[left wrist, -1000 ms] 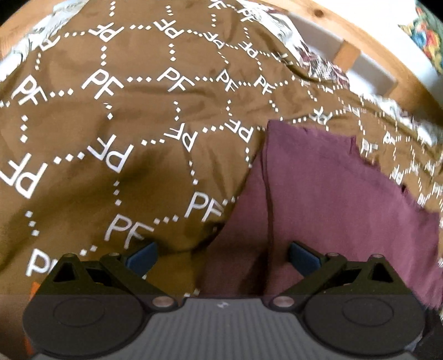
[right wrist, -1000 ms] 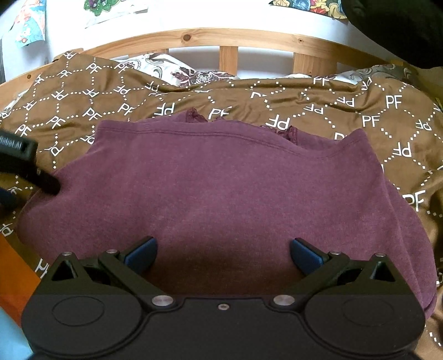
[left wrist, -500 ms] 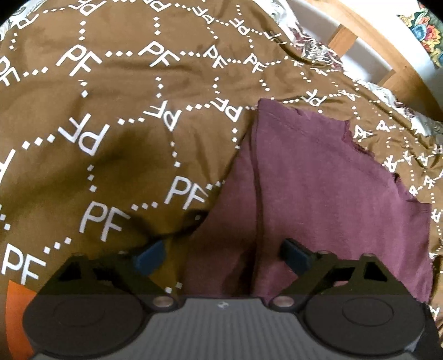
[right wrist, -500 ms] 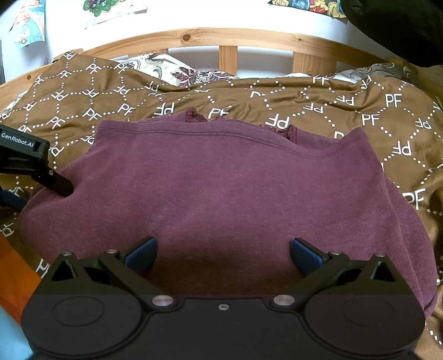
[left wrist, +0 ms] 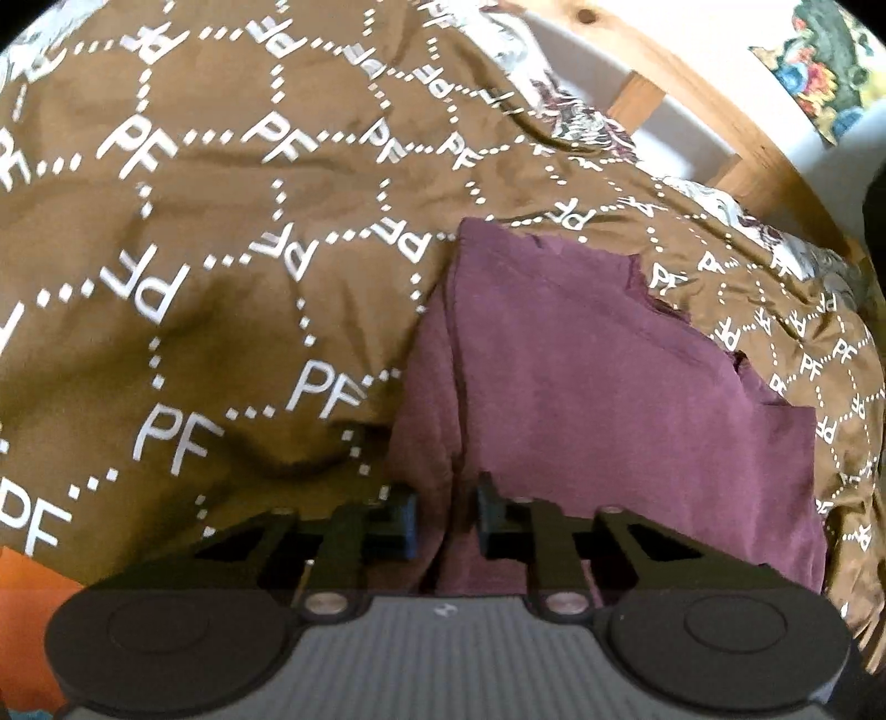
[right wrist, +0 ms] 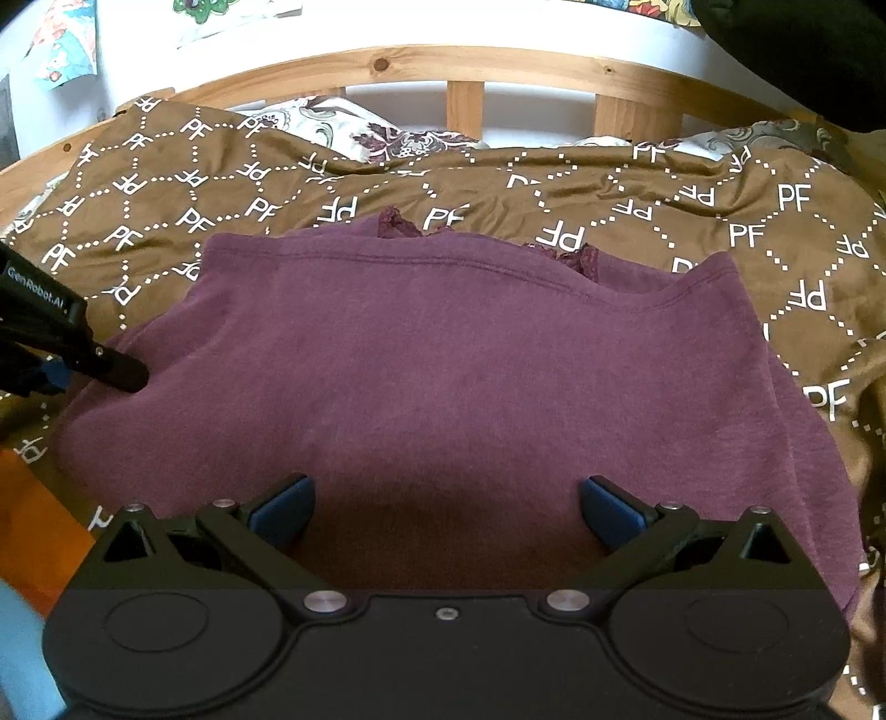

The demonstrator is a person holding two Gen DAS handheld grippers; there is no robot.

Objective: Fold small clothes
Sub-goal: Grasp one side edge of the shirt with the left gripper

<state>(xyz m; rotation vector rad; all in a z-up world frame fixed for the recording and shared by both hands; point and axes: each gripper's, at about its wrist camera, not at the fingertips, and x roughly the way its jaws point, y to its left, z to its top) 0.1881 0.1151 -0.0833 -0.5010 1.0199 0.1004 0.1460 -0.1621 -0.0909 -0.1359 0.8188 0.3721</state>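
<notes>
A maroon garment [right wrist: 443,376] lies spread on a brown bedspread printed with white "PF" letters [right wrist: 692,210]. It also shows in the left wrist view [left wrist: 609,399]. My left gripper [left wrist: 446,520] is shut on the garment's near left edge, with a fold of cloth pinched between its fingers. The left gripper also shows in the right wrist view [right wrist: 111,371], at the garment's left side. My right gripper [right wrist: 443,509] is open and empty, its fingers spread wide just above the garment's near edge.
A wooden slatted bed frame [right wrist: 465,105] runs along the back against a white wall. A floral pillow [right wrist: 360,133] peeks out behind the bedspread. An orange surface [right wrist: 33,509] sits at the near left. A dark object [right wrist: 803,50] hangs at the top right.
My left gripper has closed from wide open onto the garment's left edge. My right gripper has stayed still and open.
</notes>
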